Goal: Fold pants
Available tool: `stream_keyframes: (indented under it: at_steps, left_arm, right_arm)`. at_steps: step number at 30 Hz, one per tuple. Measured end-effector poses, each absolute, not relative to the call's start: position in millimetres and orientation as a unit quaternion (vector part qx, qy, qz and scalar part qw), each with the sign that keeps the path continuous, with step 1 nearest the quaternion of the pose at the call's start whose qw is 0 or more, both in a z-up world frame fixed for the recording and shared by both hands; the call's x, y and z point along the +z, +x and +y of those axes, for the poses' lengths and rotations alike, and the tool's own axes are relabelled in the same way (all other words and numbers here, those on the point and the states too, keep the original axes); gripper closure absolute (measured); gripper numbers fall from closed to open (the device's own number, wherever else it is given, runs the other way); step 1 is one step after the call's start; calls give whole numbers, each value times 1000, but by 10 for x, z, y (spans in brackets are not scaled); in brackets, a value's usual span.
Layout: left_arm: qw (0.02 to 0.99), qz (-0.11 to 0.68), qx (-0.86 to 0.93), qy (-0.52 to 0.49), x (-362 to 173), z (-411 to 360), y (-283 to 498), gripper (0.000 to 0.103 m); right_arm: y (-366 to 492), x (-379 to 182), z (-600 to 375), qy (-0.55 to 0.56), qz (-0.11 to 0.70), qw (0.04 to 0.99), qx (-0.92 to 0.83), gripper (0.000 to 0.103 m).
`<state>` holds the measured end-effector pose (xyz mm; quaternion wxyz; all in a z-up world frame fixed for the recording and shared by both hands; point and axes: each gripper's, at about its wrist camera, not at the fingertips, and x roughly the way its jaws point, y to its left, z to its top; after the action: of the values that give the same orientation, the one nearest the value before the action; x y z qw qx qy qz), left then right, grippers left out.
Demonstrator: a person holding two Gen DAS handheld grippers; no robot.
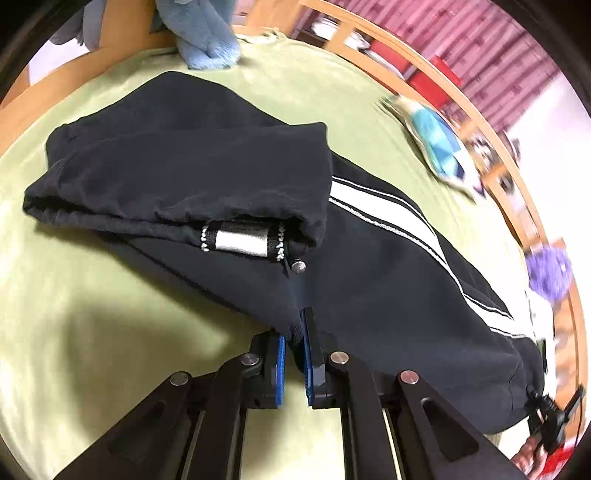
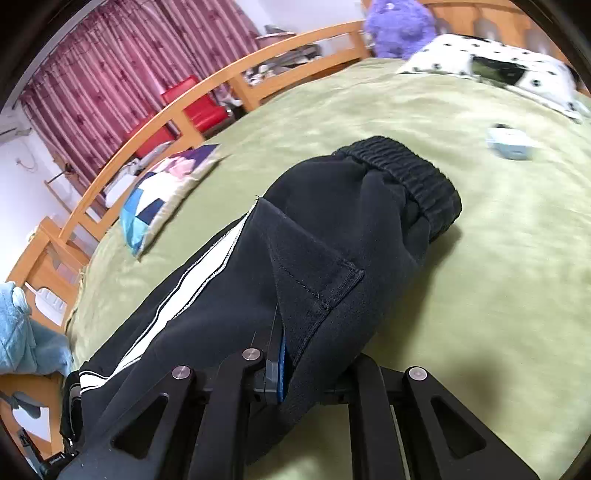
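Black pants [image 1: 369, 266] with a white side stripe [image 1: 384, 210] lie on a green bedspread [image 1: 92, 314]. The leg ends [image 1: 184, 173] are folded over on the left, showing a striped cuff. My left gripper [image 1: 295, 332] is shut on the near edge of the fabric, pinched between its blue pads [image 1: 281, 354]. In the right wrist view the ribbed waistband [image 2: 410, 181] points away and a pocket flap [image 2: 314, 273] lies on top. My right gripper [image 2: 291, 350] is shut on the pants' near edge; one blue pad [image 2: 281, 365] shows and the other finger is hidden under cloth.
A patchwork pillow [image 2: 166, 192] lies by the wooden bed rail [image 2: 177, 110]. A blue plush cloth [image 1: 207, 37] sits at one end of the bed. A spotted pillow [image 2: 491, 62], a purple plush toy [image 2: 399, 26] and a small pale-blue box [image 2: 511, 144] are at the other end.
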<state>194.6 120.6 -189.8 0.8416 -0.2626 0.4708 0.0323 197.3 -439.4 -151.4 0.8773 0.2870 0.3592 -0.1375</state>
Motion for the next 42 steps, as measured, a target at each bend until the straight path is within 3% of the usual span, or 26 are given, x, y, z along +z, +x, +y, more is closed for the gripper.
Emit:
stream_keyframes:
  at_steps: [10,15,17,20,30,33,42]
  left_arm:
    - [830,507,-13,-231,-1906,746,1243,91]
    - [850,488,-9,-197,-1653,771,939,85]
    - [859,479,-6,-181,-1567,743,847,85]
    - [863,471,-11,-182,-1442,780,741,79]
    - [888,441,-2,-134,-1195,807,617,75]
    - [896,428,2,-121,-1116,830,701,59]
    - [898,429,15,-99,-1175,1058,925,58]
  right_arm:
    - [737,-1406,-4955,217,417,865,-177,88]
    - [384,-1267,-4741,164,408,881,-177,76]
    - [245,-1144,-4624,151,385,893,-175,64]
    - [154,-926,-4370,131,356,912,-158,56]
    - [352,-552,-3442,78,313,944,-66,54]
    - [510,-510,-3178,76,315,946,-28,54]
    - [857,-782,-2594,68,316,946,38,54]
